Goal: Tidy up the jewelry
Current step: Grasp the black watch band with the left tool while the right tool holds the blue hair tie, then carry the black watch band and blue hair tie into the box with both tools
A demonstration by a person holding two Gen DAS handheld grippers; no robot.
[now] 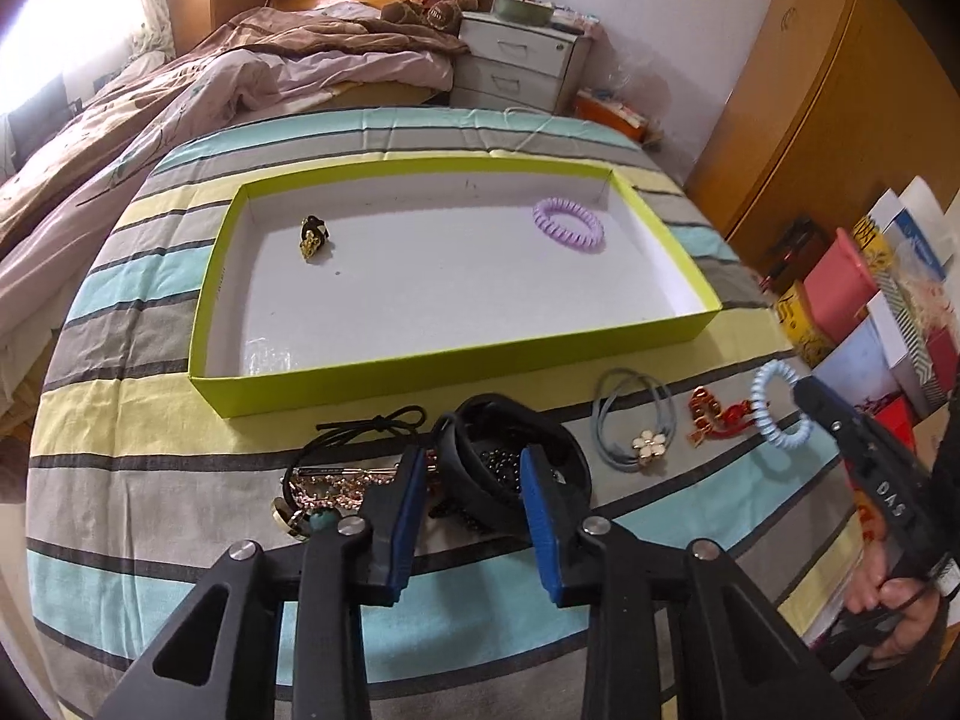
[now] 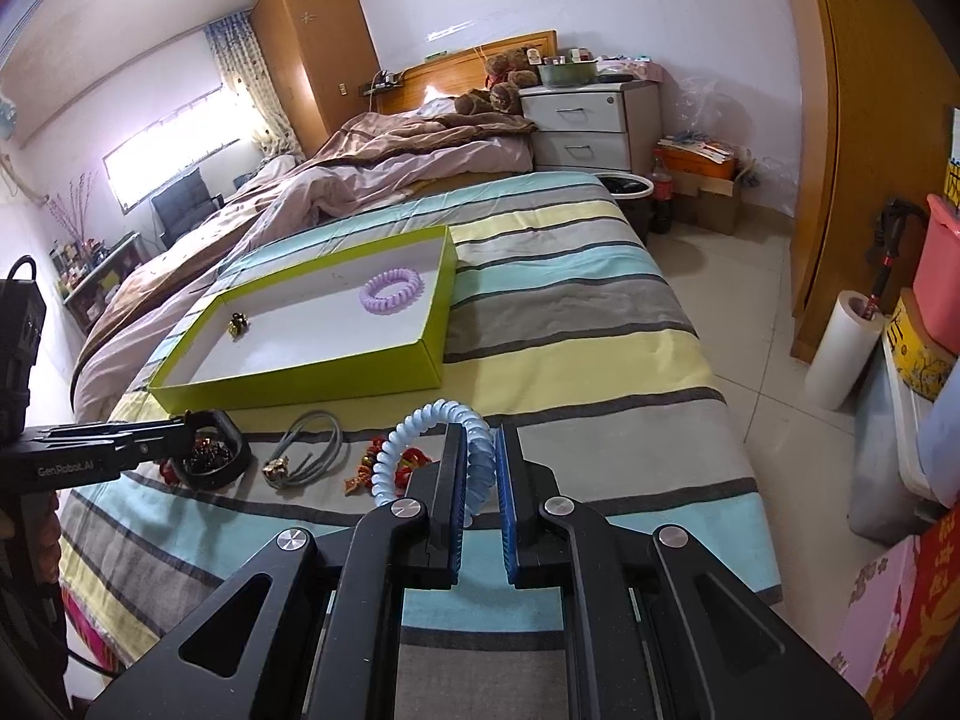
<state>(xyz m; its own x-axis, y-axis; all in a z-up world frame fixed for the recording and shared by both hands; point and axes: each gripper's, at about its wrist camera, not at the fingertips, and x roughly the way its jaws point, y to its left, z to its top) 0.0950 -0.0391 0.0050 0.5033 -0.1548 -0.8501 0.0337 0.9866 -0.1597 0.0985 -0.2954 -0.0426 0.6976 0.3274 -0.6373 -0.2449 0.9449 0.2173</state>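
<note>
A lime green box lid (image 1: 420, 369) (image 2: 300, 381) lies on the striped bed, holding a purple coil hair tie (image 1: 568, 222) (image 2: 391, 291) and a small black-and-gold clip (image 1: 313, 235) (image 2: 236, 324). In front of it lie a black band (image 1: 516, 480) with dark beads, a gold chain piece (image 1: 336, 489), a grey-blue hair tie with a flower (image 1: 636, 426) and a red-gold ornament (image 1: 717, 414). My left gripper (image 1: 471, 462) is open around the black band. My right gripper (image 2: 480, 450) is shut on a light blue coil hair tie (image 2: 414, 438) (image 1: 780, 405).
The striped bedspread (image 2: 570, 312) ends at a tiled floor on the right. Boxes and bags (image 1: 870, 300) stand by the bed's right side. A rumpled duvet (image 1: 210, 102), nightstand (image 2: 591, 120) and wooden wardrobe (image 2: 870, 120) are farther off.
</note>
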